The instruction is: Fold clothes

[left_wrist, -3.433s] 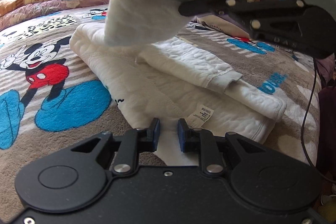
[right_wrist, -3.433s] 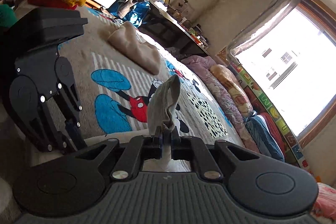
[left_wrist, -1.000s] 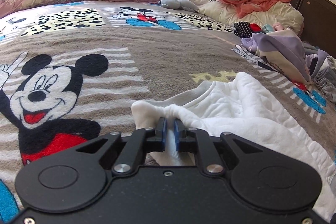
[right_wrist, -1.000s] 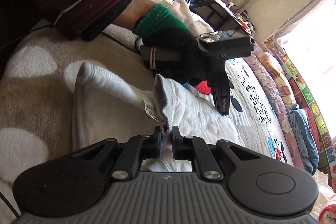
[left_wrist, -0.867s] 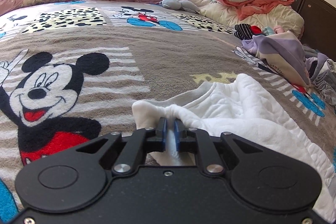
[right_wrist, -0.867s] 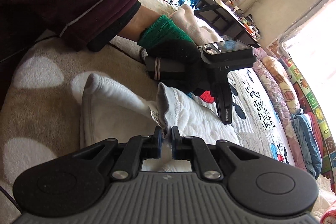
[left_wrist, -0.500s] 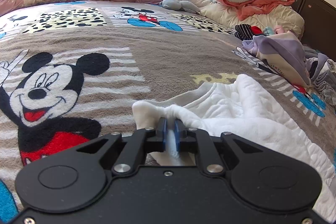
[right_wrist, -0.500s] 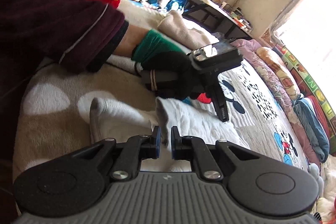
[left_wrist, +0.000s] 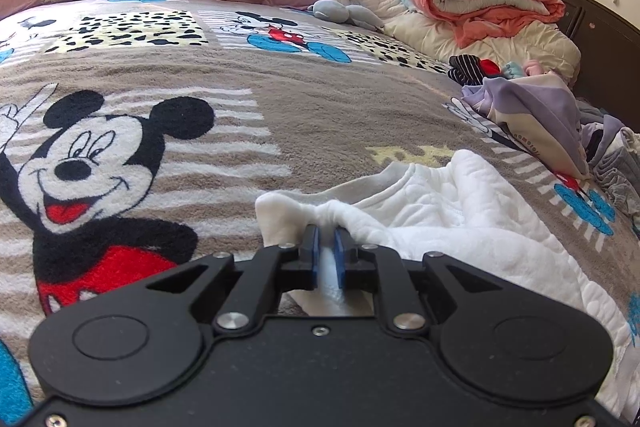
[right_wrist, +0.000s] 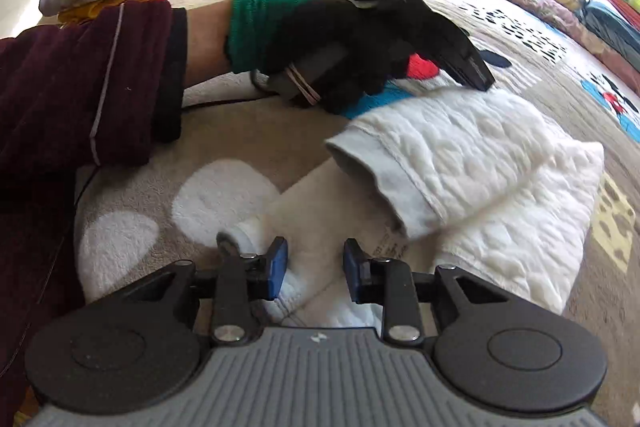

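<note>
Left tongs clamped on white garment edge; right tongs opening, garment below, unpinched.

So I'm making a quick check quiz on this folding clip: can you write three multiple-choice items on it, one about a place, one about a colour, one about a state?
1. Where does the white quilted garment lie?
A. on the cartoon-mouse blanket
B. on a chair
C. in a basket

2. What colour is the cuff of the glove on the hand seen in the right wrist view?
A. yellow
B. green
C. white

3. How does the left hand-held gripper stand?
A. wide open, nothing in it
B. shut on a blue pillow
C. shut on a fold of the white garment

Answers:
1 A, the garment rests on the cartoon-mouse blanket.
2 B, a green band sits at the wrist.
3 C, white cloth is pinched between its blue pads.
</note>
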`<state>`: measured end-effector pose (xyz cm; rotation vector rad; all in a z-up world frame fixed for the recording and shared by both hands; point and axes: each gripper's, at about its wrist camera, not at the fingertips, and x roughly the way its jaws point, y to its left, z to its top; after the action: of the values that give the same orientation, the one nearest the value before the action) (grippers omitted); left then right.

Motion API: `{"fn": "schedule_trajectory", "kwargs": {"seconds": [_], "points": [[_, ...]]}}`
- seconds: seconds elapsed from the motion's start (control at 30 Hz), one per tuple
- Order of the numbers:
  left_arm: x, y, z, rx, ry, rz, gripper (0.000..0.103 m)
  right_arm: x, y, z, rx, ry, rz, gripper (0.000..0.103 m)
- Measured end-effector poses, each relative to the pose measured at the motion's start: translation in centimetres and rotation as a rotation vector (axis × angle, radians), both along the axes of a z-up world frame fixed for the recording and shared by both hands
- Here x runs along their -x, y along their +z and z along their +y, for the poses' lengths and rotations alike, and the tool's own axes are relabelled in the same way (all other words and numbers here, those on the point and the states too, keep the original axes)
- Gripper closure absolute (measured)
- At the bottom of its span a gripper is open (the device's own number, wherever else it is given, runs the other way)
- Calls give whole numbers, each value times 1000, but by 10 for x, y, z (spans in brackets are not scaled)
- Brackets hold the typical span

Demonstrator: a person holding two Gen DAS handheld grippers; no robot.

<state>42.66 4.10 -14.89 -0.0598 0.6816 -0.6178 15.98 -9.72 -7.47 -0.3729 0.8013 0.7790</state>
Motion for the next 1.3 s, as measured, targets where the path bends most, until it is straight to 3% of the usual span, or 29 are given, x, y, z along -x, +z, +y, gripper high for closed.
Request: {"fn": "schedule_trajectory", "kwargs": {"seconds": [0.23, 0.5, 0.57, 0.7, 0.9, 1.03, 1.07, 1.1, 1.17, 1.3], "points": [[12, 7, -1, -24, 22, -55, 91, 8, -10, -6, -45, -59, -16, 66], [47, 42, 39, 114, 124, -80, 85, 12, -20, -9, -96, -116, -55, 66], [63, 51, 53, 205, 148, -56, 83, 12, -22, -11, -113, -128, -55, 66], [95, 56, 60, 337, 149, 34, 57, 13, -23, -13, -120, -138, -64, 66], [144, 24, 49, 371, 211, 212, 57, 13, -26, -15, -158, -164, -61, 65], [164, 14, 37, 392, 238, 248, 58, 11, -26, -15, -164, -169, -61, 65], [167, 16, 34, 374, 249, 233, 62, 11, -26, -15, -163, -170, -58, 65], [169, 17, 33, 350, 264, 217, 77, 10, -26, -15, -162, -171, -56, 65], [173, 20, 30, 303, 293, 184, 84, 9, -25, -15, -165, -177, -52, 65], [182, 27, 31, 315, 296, 154, 93, 9, -27, -16, -176, -190, -47, 65]]}}
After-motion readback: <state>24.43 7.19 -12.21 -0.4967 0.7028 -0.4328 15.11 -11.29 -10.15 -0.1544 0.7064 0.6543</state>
